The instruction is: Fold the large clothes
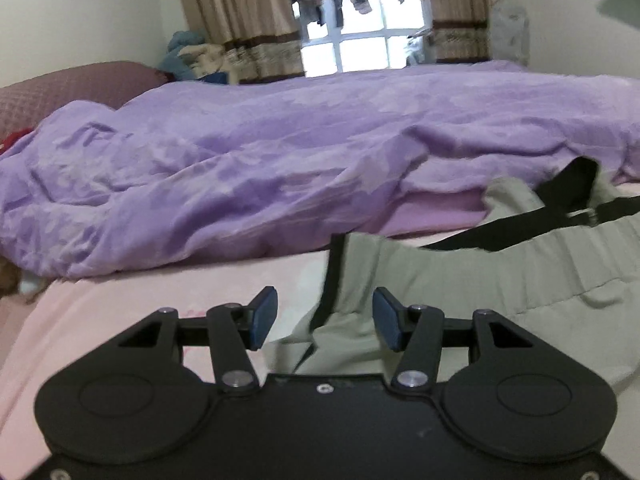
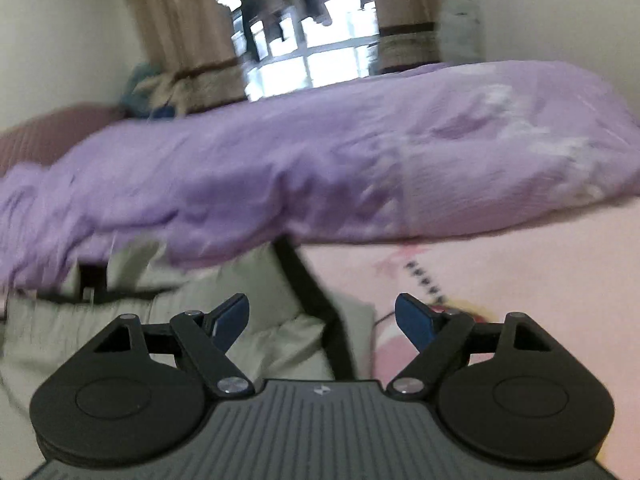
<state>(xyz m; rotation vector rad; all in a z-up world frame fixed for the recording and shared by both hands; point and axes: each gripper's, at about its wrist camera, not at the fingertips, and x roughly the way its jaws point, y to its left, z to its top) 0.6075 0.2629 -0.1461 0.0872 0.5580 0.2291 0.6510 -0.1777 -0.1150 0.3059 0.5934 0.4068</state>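
Pale grey-green trousers (image 1: 480,280) with black side trim and a black belt (image 1: 500,228) lie rumpled on the pink bedsheet (image 1: 160,300), against a heaped purple duvet (image 1: 280,152). No fold looks made yet; the work appears barely begun. The left tool (image 1: 325,318) and right tool (image 2: 322,320) hover at opposite edges of the waist, jaws spread, gripping nothing. Curtains (image 1: 240,12) frame the window (image 1: 360,36) behind.

Purple duvet (image 1: 280,152) heaped behind; pink sheet (image 2: 520,272) open.
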